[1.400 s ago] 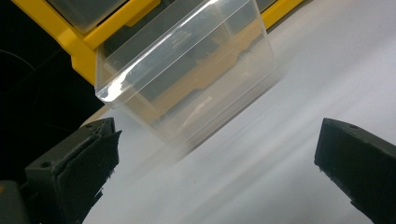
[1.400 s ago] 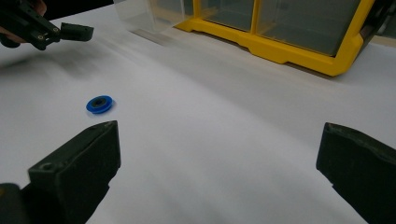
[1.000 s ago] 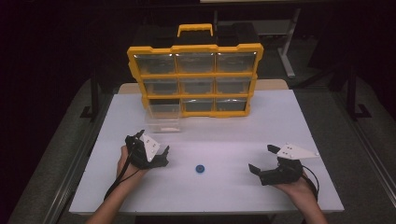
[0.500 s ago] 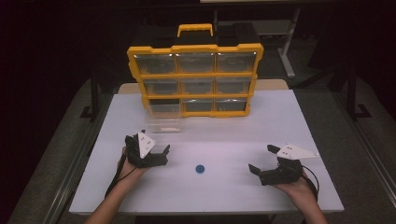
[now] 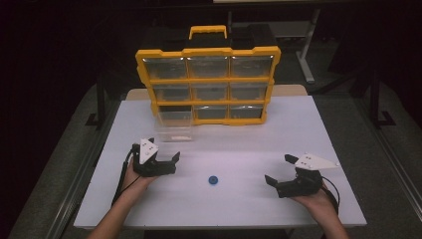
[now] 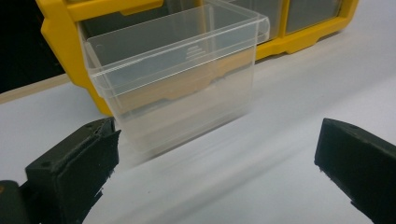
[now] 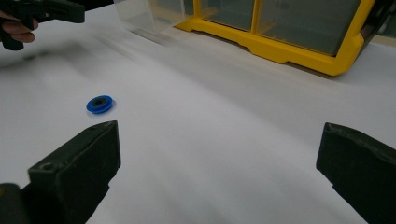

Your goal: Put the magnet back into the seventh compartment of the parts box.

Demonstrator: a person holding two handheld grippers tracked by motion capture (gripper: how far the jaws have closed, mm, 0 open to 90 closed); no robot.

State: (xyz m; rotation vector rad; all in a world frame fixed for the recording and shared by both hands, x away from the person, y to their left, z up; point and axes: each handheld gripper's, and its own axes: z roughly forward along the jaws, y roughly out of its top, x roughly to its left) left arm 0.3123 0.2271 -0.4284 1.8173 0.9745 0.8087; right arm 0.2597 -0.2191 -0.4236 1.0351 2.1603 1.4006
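The blue ring (image 5: 214, 179) lies flat on the white table (image 5: 249, 144), in the lower middle of the high view, between the two grippers and apart from both. In the right gripper view it sits at the left of the frame, just above the left jaw.

It looks small, thin and stiff, probably plastic or rubber, and surely very light. Because it lies so low on a smooth table, I think it can slip away if one jaw pushes it before the other arrives. The best hold, in my opinion, is across its outer edge, with the jaws coming down on both sides.

The left gripper (image 5: 166, 162) is at the lower left of the high view, its jaws wide apart and holding nothing; they point toward the clear drawer (image 6: 177, 74), which is pulled out of the yellow organizer (image 5: 208, 82) at its bottom left compartment. The drawer seems empty, light and a little fragile.

The right gripper (image 5: 281, 170) is at the lower right, jaws also wide apart and empty.
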